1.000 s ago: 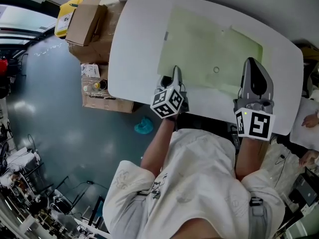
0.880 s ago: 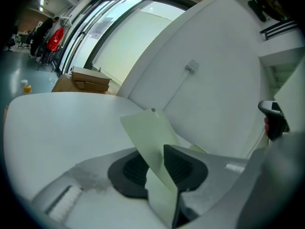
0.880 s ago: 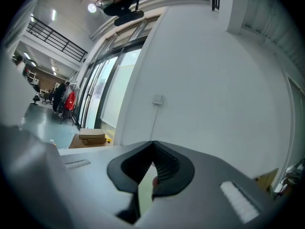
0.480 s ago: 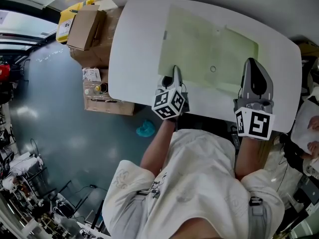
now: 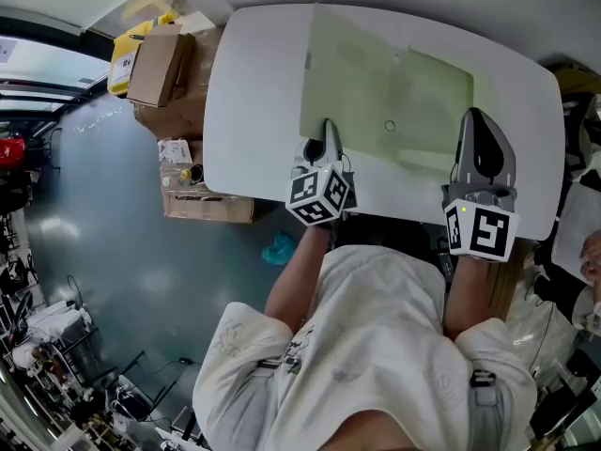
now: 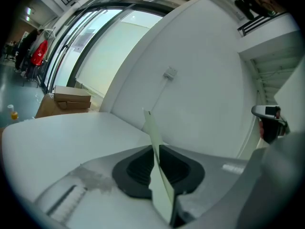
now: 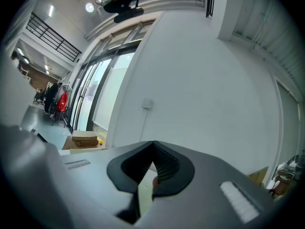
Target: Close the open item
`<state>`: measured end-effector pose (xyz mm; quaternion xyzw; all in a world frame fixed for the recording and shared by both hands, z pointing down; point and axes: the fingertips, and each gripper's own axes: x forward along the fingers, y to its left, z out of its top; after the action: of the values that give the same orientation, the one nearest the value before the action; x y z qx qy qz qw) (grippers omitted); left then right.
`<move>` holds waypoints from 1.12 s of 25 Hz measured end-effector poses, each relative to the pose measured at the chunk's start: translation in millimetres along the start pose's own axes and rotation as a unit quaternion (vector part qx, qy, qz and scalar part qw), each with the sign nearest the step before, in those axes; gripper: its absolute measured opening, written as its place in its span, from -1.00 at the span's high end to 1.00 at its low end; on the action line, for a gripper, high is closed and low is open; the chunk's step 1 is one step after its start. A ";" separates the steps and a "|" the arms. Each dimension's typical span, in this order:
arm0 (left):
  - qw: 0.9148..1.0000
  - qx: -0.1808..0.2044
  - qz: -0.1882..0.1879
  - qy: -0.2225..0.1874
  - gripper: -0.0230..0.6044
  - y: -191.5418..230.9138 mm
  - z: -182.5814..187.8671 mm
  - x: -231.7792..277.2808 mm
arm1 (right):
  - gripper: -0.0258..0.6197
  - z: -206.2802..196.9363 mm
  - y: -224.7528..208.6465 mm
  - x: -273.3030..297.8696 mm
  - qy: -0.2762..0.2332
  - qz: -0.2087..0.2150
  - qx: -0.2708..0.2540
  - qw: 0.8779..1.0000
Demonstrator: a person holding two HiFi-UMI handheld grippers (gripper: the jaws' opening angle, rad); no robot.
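Note:
A pale green folder (image 5: 376, 83) with a small round snap (image 5: 389, 126) lies on the white table (image 5: 254, 92). My left gripper (image 5: 329, 130) is at the folder's near left edge. Its jaws have just been closing, and in the left gripper view (image 6: 157, 151) a thin green sheet of the folder (image 6: 151, 128) stands on edge, pinched between the black pads (image 6: 138, 168). My right gripper (image 5: 476, 118) is at the folder's near right corner. In the right gripper view its jaws (image 7: 153, 144) meet at the tips with a pale sheet (image 7: 144, 192) between them.
Cardboard boxes (image 5: 160, 54) and clutter stand on the floor left of the table. A teal object (image 5: 279, 248) lies on the floor below the table's near edge. Another person's hand (image 5: 592, 252) shows at the right edge.
The left gripper has risen slightly at the folder's near edge. The table and folder have shifted up and left in the head view. The right gripper looks much the same.

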<state>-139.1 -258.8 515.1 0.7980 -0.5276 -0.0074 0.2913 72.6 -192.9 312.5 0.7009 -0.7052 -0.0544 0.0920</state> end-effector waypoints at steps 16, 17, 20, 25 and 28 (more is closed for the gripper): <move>0.996 0.080 -0.021 -0.020 0.86 -63.5 13.7 -8.7 | 0.92 -3.6 -50.7 -38.5 -0.005 -0.032 0.017 0.999; 0.996 0.084 -0.022 -0.021 0.86 -67.4 13.9 -9.5 | 0.92 -3.9 -53.8 -40.6 -0.005 -0.033 0.018 0.999; 0.994 0.100 -0.023 -0.024 0.87 -80.0 14.5 -10.7 | 0.92 -4.9 -63.9 -45.9 -0.007 -0.037 0.022 0.999; 0.990 0.134 -0.030 -0.029 0.87 -101.5 14.2 -8.0 | 0.92 -9.5 -80.1 -50.5 -0.010 -0.043 0.031 0.999; 0.988 0.151 -0.031 -0.031 0.87 -113.2 13.5 -9.1 | 0.92 -11.1 -88.8 -53.9 -0.010 -0.044 0.036 0.998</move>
<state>-52.5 -226.3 447.7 0.8483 -0.5060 0.0384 0.1510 161.8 -139.6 302.1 0.7335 -0.6761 -0.0404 0.0570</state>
